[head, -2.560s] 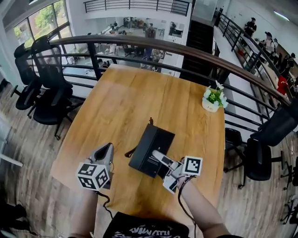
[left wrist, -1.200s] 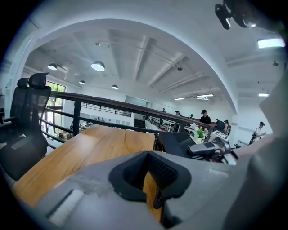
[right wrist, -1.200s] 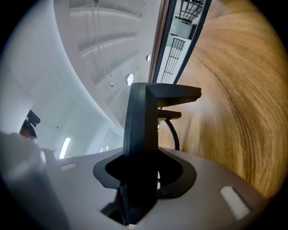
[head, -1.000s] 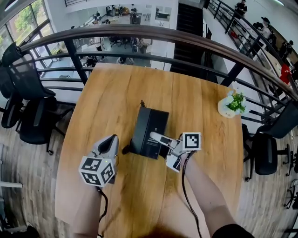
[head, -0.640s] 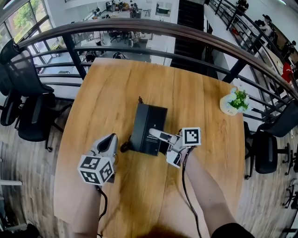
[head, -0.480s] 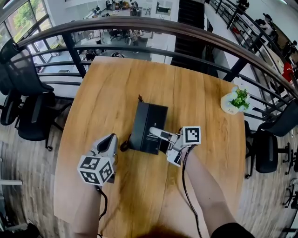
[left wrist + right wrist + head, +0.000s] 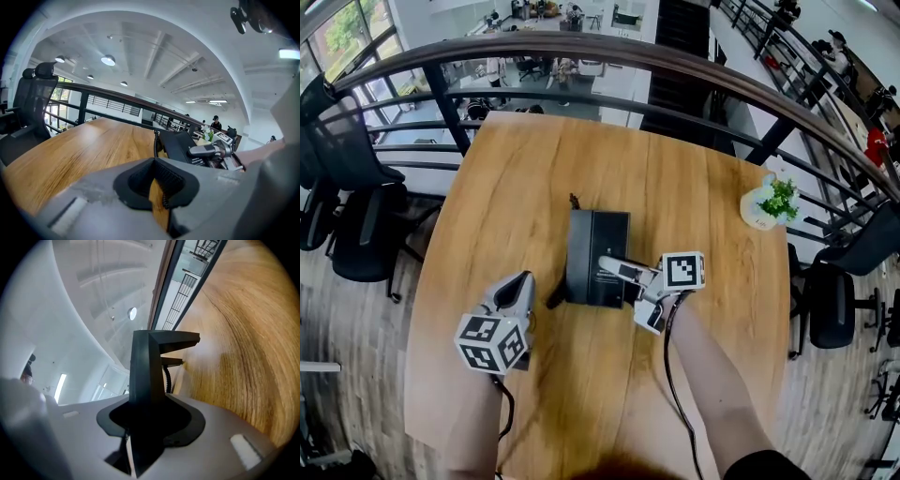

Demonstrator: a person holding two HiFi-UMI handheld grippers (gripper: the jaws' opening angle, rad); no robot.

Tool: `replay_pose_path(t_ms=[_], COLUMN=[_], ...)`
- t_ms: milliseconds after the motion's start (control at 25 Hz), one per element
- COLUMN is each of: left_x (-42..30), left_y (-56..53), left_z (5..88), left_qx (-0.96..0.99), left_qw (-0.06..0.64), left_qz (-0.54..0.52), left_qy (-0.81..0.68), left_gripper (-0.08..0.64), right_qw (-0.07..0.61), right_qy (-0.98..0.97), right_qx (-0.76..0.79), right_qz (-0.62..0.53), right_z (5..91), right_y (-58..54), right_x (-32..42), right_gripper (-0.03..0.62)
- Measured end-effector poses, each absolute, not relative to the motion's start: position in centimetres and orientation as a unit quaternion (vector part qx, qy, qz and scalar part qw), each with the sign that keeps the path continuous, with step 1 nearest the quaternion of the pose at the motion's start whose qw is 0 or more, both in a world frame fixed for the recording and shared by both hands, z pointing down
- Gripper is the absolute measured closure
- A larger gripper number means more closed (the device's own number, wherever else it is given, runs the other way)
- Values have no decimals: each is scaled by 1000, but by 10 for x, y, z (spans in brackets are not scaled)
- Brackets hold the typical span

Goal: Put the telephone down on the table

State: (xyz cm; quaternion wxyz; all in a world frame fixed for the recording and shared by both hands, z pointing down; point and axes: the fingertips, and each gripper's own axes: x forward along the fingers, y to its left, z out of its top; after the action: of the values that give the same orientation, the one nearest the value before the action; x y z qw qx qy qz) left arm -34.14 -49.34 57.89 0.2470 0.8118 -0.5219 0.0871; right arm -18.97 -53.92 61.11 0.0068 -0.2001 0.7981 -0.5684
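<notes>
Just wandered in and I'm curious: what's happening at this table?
A person works two handheld claws at a wooden table. The right claw grips a black phone by its near edge, over the table's middle; whether it rests there yet is unclear. The left claw hangs beside it, holding nothing.

Table (image 7: 534,169): light wood top, grain running away from the person, rounded corners. Black telephone (image 7: 595,239) sits at mid-table; full contact of its base with the wood cannot be confirmed. Its cord (image 7: 554,299) lies at the near left corner. Small potted plant (image 7: 766,204) stands near the right edge, well apart.
</notes>
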Motion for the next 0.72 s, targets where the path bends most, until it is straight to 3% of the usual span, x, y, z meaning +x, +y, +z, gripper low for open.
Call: replay_pose_path(t_ms=[320, 720], left_x=[-346, -344], left_y=[-491, -486], left_z=[573, 565], left_qx=[812, 814], left_qw=[244, 247], left_qz=[83, 81], left_qy=[-523, -520], left_gripper=[558, 558], right_qw=[40, 23], right_qy=[807, 806], right_qx=[-225, -289], right_qz=[-545, -515], right_z=[601, 604], right_y=[-539, -541], right_x=[-205, -198], right_gripper=[428, 410])
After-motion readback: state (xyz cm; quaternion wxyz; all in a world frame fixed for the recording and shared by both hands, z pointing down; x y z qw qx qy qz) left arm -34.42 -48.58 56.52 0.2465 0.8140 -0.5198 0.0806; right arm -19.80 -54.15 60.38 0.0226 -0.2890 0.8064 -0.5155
